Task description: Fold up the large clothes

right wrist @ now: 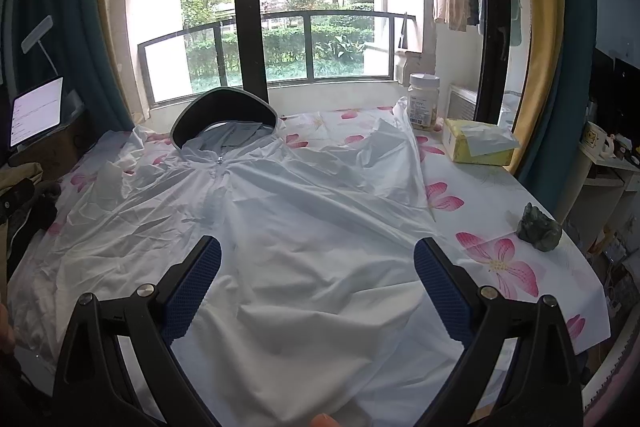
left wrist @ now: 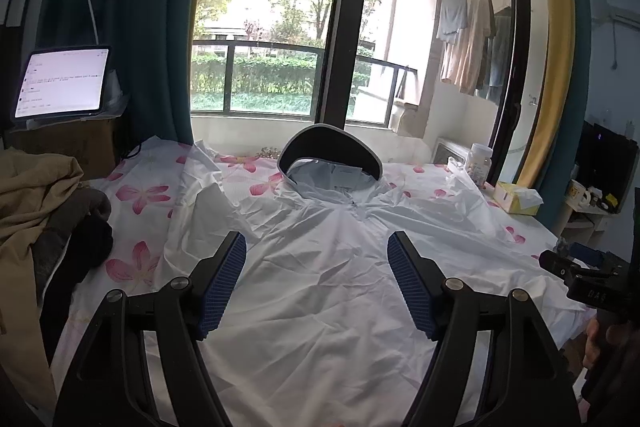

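A large white hooded jacket point(left wrist: 320, 267) point(right wrist: 304, 227) lies front up and spread out on a table covered with a pink-flower cloth point(left wrist: 140, 199) point(right wrist: 492, 259). Its dark-lined brimmed hood point(left wrist: 332, 151) point(right wrist: 224, 115) points toward the window, and the sleeves lie crumpled out to both sides. My left gripper point(left wrist: 316, 251) hovers open above the jacket's chest, nothing between its blue pads. My right gripper point(right wrist: 318, 255) is also open, held over the jacket's lower right part. The right tool and the hand holding it show at the right edge of the left wrist view point(left wrist: 592, 283).
A heap of tan and dark clothes point(left wrist: 48, 219) sits at the table's left. A tablet point(left wrist: 62, 83) stands on a box behind it. At the right are a yellow tissue box point(right wrist: 480, 147), a plastic jar point(right wrist: 423, 99) and a small green stone figure point(right wrist: 538, 227).
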### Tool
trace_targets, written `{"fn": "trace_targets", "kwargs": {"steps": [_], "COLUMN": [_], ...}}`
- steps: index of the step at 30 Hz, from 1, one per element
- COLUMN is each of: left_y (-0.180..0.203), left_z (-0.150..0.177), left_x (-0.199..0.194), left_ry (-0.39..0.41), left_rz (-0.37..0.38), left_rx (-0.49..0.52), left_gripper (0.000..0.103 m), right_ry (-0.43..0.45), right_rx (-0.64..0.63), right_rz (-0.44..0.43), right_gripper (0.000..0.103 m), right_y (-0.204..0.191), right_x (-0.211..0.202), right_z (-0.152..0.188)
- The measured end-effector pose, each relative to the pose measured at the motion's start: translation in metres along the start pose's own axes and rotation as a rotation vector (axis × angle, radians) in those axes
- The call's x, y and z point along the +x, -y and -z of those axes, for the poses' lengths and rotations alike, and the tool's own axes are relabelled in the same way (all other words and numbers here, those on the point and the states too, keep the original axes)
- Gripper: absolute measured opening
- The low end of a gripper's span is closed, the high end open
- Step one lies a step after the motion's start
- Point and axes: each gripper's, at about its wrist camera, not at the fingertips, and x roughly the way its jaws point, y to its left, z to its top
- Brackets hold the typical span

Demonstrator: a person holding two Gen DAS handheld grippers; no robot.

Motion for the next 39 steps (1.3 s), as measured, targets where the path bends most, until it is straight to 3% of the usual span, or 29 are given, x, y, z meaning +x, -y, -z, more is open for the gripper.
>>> {"fn": "trace_targets", "kwargs": {"steps": [39], "left_y": [0.0012], "left_z": [0.0], "left_x": [-0.003], "left_ry": [0.0], "left_rz": [-0.007], "left_rx": [-0.005], "left_gripper": [0.076], "right_ry": [0.005], "right_rx": [-0.01], "right_rz": [-0.004], "right_gripper": [0.096], "right_y": [-0.0045], "right_x": [-0.002], "right_z": [-0.0026]}}
